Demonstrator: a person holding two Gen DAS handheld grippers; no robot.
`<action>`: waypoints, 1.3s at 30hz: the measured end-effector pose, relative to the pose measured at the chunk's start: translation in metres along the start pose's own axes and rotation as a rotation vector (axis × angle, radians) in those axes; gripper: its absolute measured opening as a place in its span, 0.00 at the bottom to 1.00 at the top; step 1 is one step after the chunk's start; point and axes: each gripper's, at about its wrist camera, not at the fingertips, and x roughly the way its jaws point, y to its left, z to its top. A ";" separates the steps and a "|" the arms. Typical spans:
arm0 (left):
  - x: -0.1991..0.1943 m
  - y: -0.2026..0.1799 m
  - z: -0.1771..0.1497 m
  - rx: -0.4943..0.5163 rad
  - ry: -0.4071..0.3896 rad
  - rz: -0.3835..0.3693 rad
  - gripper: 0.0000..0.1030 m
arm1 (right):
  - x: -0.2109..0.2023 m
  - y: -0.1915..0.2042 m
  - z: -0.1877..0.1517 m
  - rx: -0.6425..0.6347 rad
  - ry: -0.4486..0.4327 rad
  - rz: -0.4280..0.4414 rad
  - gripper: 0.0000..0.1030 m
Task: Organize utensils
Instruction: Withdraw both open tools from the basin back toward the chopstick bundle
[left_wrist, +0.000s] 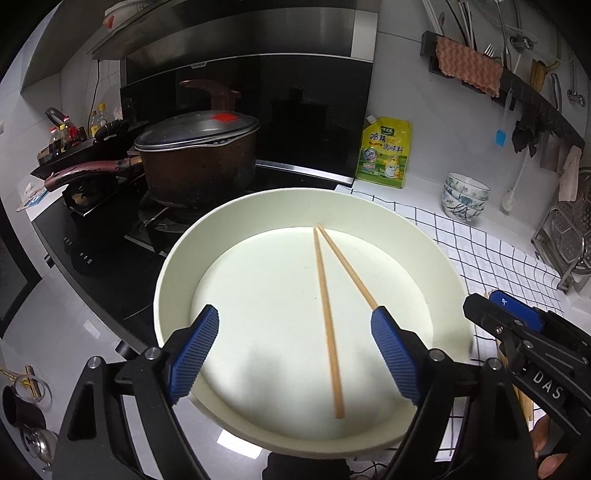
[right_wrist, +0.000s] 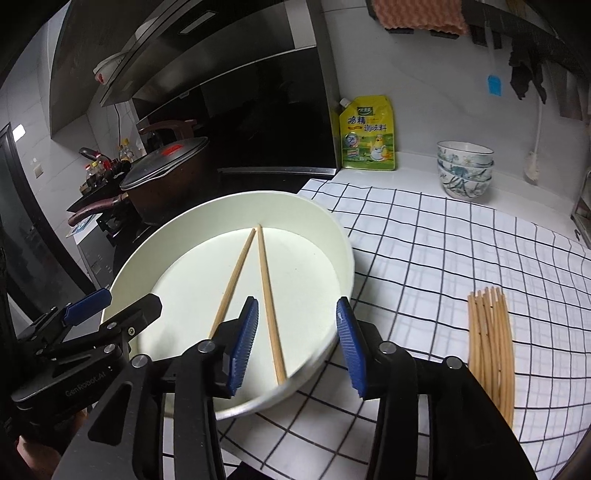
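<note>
Two wooden chopsticks (left_wrist: 327, 321) (right_wrist: 269, 299) lie loose in a V on the floor of a wide cream basin (left_wrist: 258, 201) (right_wrist: 221, 206). My left gripper (left_wrist: 295, 312) hangs open over the basin's near half, and the chopsticks lie below its fingers, untouched. My right gripper (right_wrist: 298, 302) is open too, over the basin's near right rim, with one chopstick showing under the gap and nothing between its pads. A bundle of several more chopsticks (right_wrist: 491, 339) lies on the checked cloth (right_wrist: 443, 240) to the right of the basin.
A lidded brown pot (left_wrist: 199, 162) sits on the black stove behind the basin. At the back wall stand a yellow seasoning pouch (left_wrist: 384, 153) and stacked patterned bowls (left_wrist: 465, 195). A wall rail (left_wrist: 517, 85) holds utensils and a cloth; a metal rack (left_wrist: 569, 236) is far right.
</note>
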 end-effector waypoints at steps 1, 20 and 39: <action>-0.002 -0.003 -0.001 0.000 -0.002 -0.004 0.84 | -0.004 -0.002 -0.001 -0.001 -0.004 -0.004 0.45; -0.029 -0.089 -0.027 0.084 0.011 -0.113 0.91 | -0.073 -0.083 -0.040 0.064 -0.033 -0.108 0.55; -0.027 -0.174 -0.051 0.162 0.061 -0.204 0.91 | -0.098 -0.175 -0.068 0.149 -0.029 -0.202 0.56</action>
